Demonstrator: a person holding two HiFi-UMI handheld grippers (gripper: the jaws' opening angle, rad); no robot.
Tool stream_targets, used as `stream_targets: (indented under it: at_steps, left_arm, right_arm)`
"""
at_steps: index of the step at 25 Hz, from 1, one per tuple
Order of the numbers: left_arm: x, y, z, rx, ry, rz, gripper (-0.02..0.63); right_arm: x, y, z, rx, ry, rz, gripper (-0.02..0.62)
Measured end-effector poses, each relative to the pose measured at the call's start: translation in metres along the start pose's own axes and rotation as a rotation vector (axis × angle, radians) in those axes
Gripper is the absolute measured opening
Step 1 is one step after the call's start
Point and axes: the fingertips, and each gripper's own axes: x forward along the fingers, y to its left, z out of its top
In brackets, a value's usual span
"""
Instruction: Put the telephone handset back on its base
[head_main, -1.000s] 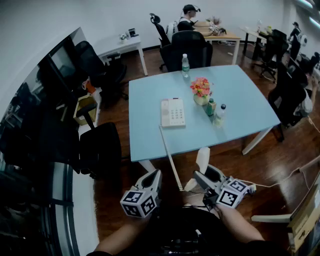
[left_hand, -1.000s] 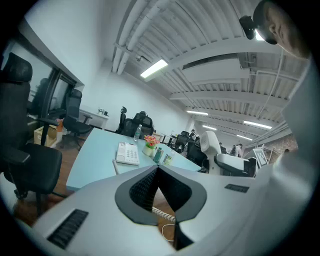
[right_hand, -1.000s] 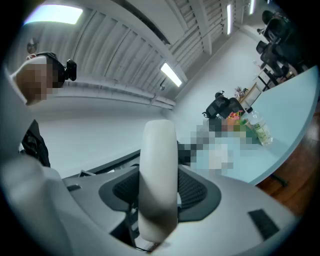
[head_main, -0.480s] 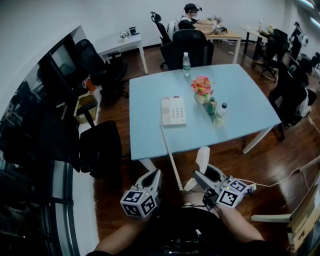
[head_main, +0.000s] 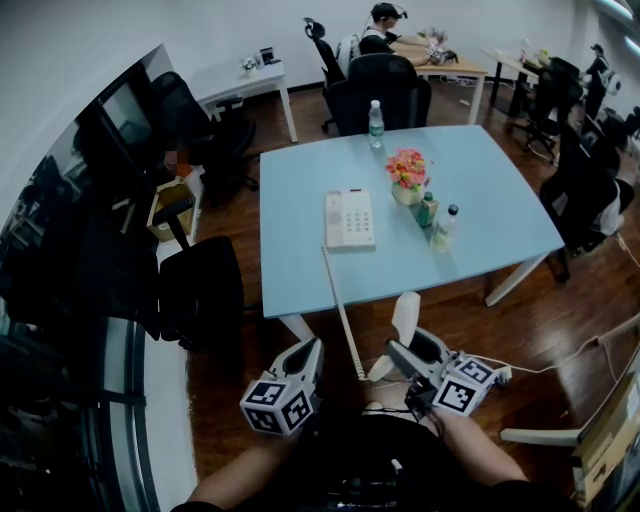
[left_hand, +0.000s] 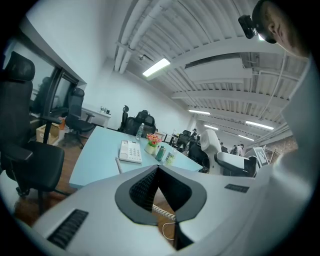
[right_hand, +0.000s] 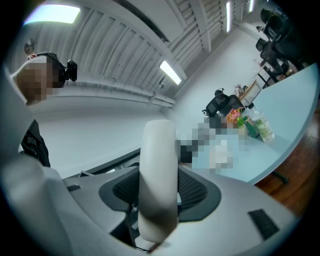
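A light blue worktop carries a pot of pink and orange flowers near its middle. A green bottle and a clear bottle stand toward its right. A water bottle stands at its far edge. One black office chair stands behind the worktop, another at its left.

Head view looks steeply down; both gripper views face the same blue table.

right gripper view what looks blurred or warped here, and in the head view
Right gripper view: fisheye bends the table edge; the near handset looms oversized, shadowed at its base; mosaic patches mid-frame. Head view: dim, darkest at left, straight lines bowed.
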Motion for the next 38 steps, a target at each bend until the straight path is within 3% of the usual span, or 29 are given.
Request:
stream_targets:
  at_steps: [10, 23, 27, 38]
  left_arm:
    - [0.012, 0.030, 0.015, -0.017, 0.015, 0.015, -0.003]
    - [0.066, 0.121, 0.086, -0.072, 0.005, -0.001, -0.003]
    - [0.088, 0.149, 0.117, -0.067, -0.023, -0.029, -0.003]
    - [0.126, 0.229, 0.165, -0.059, 0.013, -0.134, -0.003]
  right_arm:
    - [0.036, -0.010, 0.003, 0.022, 0.026, -0.009, 0.238]
    - [0.134, -0.049, 0.028, 0.044, 0.035, -0.085, 0.238]
    - [0.170, -0.062, 0.038, 0.025, 0.030, -0.112, 0.238]
    - [0.256, -0.089, 0.051, -0.002, -0.005, -0.248, 0.238]
